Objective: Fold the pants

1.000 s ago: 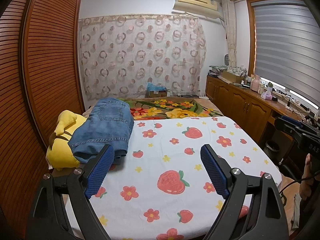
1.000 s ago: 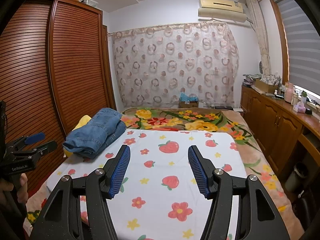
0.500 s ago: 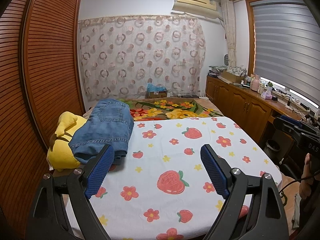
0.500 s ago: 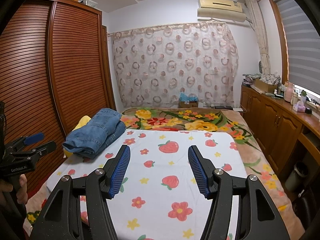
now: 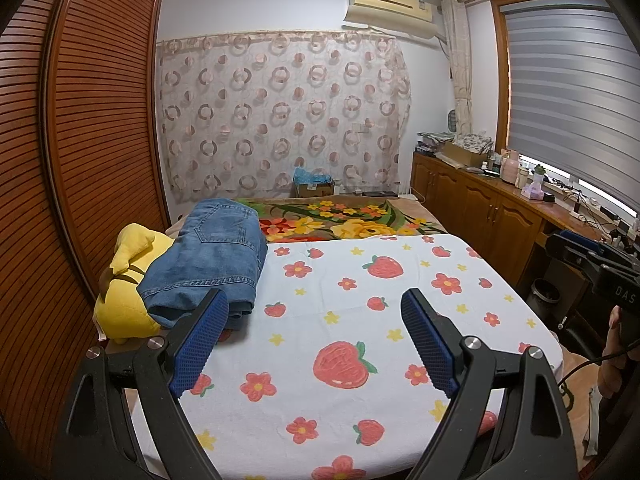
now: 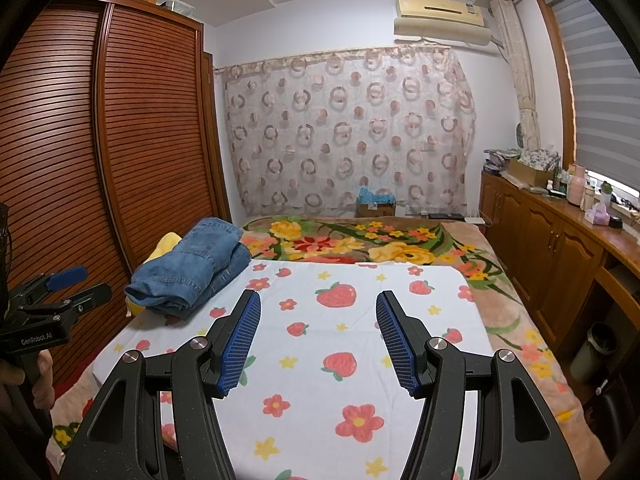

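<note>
Left wrist: jeans [image 5: 208,260] folded, bed's [image 5: 460,280] far-left corner. Both grippers [image 5: 314,336] [image 6: 318,336] spread apart, empty. Labels: "GenRobot.AI", "DAS".

Change across the interval: almost none can be made out. The left tool [image 5: 312,300] and the right tool [image 6: 316,300] show the same wide gap between their blue pads as before, and neither view has shifted by more than a trace. The folded pants [image 5: 212,256] show no displacement on the bed [image 5: 360,320]. No object has entered or left either view.
</note>
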The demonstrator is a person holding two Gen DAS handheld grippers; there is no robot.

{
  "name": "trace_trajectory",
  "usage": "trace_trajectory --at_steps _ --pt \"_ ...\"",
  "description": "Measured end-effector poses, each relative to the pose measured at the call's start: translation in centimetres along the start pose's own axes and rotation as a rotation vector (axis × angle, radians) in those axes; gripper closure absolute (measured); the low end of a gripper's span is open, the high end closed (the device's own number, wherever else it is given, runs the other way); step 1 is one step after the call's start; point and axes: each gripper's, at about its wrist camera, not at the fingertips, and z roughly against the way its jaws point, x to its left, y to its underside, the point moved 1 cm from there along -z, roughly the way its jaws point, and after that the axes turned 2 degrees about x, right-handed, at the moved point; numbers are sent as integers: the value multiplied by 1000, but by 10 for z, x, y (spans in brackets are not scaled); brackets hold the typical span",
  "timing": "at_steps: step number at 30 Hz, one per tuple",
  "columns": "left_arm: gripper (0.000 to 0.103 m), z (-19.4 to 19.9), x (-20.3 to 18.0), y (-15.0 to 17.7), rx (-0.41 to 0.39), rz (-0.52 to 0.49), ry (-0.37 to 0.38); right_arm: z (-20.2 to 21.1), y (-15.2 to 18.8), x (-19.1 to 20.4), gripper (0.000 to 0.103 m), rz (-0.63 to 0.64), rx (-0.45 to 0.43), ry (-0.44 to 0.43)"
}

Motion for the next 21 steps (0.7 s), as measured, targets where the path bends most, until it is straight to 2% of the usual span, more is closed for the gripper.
trace_trajectory --at_steps 21 --pt "14 0 -1 1 -1 -2 -2 1 -2 4 41 -2 -14 7"
